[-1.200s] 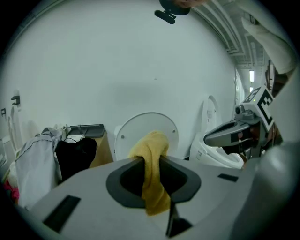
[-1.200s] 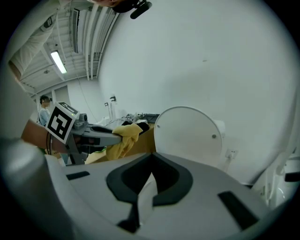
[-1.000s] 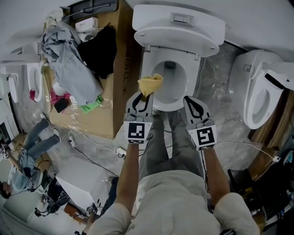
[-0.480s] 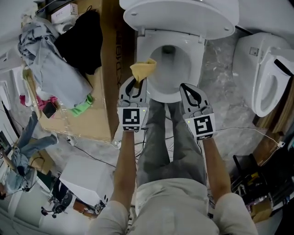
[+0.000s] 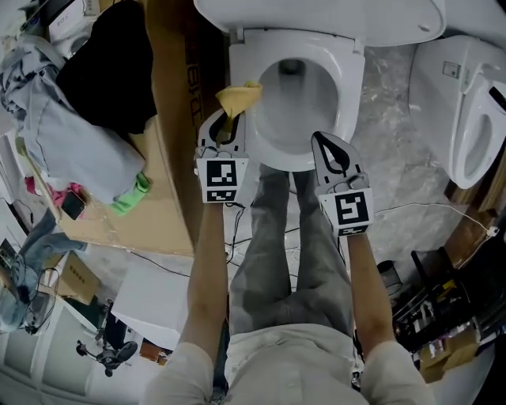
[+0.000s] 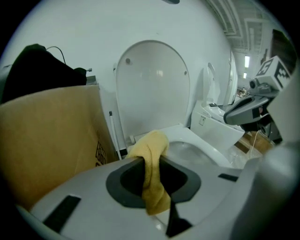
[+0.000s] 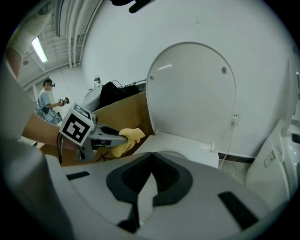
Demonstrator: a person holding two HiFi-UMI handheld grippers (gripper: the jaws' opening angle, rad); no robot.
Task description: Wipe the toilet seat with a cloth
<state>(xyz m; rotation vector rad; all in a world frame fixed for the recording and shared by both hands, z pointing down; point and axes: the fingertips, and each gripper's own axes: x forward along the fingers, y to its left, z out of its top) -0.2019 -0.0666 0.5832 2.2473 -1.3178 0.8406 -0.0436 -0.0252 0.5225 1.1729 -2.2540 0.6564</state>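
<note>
The white toilet seat (image 5: 348, 95) is down and its lid (image 5: 316, 16) stands raised behind it. My left gripper (image 5: 227, 126) is shut on a yellow cloth (image 5: 237, 96), which hangs at the seat's left rim; I cannot tell whether it touches. In the left gripper view the cloth (image 6: 152, 164) droops through the left gripper (image 6: 151, 159), with the seat (image 6: 201, 150) just beyond. My right gripper (image 5: 330, 146) hovers at the seat's front edge, shut and empty. In the right gripper view the right gripper (image 7: 152, 154) has its jaws together, and the cloth (image 7: 125, 139) shows at the left.
A brown cardboard box (image 5: 170, 158) stands tight against the toilet's left side, piled with a grey garment (image 5: 47, 134) and a black garment (image 5: 103, 71). A second toilet (image 5: 474, 103) stands at the right. Cables run over the marble floor (image 5: 395, 158). A person (image 7: 47, 103) stands far off.
The head view has shifted so the toilet sits higher in it. The left gripper has carried the cloth from the seat's front left to farther along its left rim. The right gripper stays shut.
</note>
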